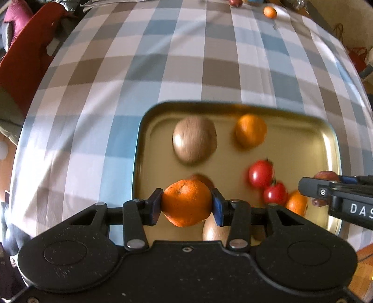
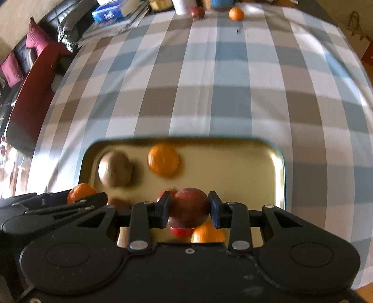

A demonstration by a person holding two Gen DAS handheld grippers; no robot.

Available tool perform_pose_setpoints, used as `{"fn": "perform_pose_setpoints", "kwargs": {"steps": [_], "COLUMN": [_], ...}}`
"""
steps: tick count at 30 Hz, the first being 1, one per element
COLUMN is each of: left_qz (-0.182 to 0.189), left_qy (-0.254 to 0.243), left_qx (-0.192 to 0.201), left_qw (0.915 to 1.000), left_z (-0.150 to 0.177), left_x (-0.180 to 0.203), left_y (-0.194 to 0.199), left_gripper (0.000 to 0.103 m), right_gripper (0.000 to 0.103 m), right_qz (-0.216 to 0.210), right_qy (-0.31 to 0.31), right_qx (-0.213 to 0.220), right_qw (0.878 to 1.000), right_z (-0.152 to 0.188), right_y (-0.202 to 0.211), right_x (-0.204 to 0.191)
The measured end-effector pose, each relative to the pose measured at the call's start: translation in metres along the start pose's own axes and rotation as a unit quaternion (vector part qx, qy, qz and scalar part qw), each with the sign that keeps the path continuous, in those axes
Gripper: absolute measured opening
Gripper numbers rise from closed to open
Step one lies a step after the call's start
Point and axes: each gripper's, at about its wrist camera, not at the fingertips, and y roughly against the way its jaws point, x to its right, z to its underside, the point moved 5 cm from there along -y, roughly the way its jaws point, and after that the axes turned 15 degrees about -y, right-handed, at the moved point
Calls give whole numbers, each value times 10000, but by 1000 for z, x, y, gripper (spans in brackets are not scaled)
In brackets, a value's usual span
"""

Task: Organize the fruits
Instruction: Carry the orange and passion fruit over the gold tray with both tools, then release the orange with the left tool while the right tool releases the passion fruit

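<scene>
- Left gripper has its blue pads clamped on a mandarin, held over the near left part of the gold tray. Fruit fills the gap completely.
- Right gripper is squeezing a dark red plum the same way, also above the tray.
- In the left wrist view the right gripper pokes in from the right edge, so you only catch slivers of the plum behind it.
- Sitting in the tray: a brown kiwi, a loose orange, two tomatoes. All pretty smeared, so don't ask me for details.
- There's another orange fruit half hidden behind the tomatoes, plus something tan under the held mandarin that's mostly covered. Can't tell what it is.
- Far end of the checked tablecloth: one more orange and a dark red fruit, both tiny and close to the frame edge.
- Stuff at the back (blue box, papers) is cut off at the top.
</scene>
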Motion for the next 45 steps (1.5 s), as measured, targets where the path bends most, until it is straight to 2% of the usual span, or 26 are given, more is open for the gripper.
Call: {"fn": "perform_pose_setpoints", "kwargs": {"steps": [7,13,19,27,35,45], "left_qz": [123,49,12,-137,-246,-349], "left_qy": [-132,-218,-218,-306,-404,-432], "left_qx": [-168,-149,-173,-168,-62,72], "left_qw": [9997,9996,9996,9993,9989,9984], "left_z": [27,37,45,53,56,53], "left_x": [2,1,-1,-3,-6,-8], "left_y": [0,2,-2,-8,-11,-13], "left_gripper": [51,51,51,51,51,52], "right_gripper": [36,36,36,36,36,35], "right_qz": [42,109,76,73,100,112], "right_qy": [251,402,433,428,521,738], "right_qx": [-128,96,13,-154,-90,290], "right_qw": [9996,9991,9990,9989,9986,9968], "right_z": [30,42,53,60,61,59], "right_y": [3,7,6,-3,-3,7], "right_x": [13,27,36,38,36,30]}}
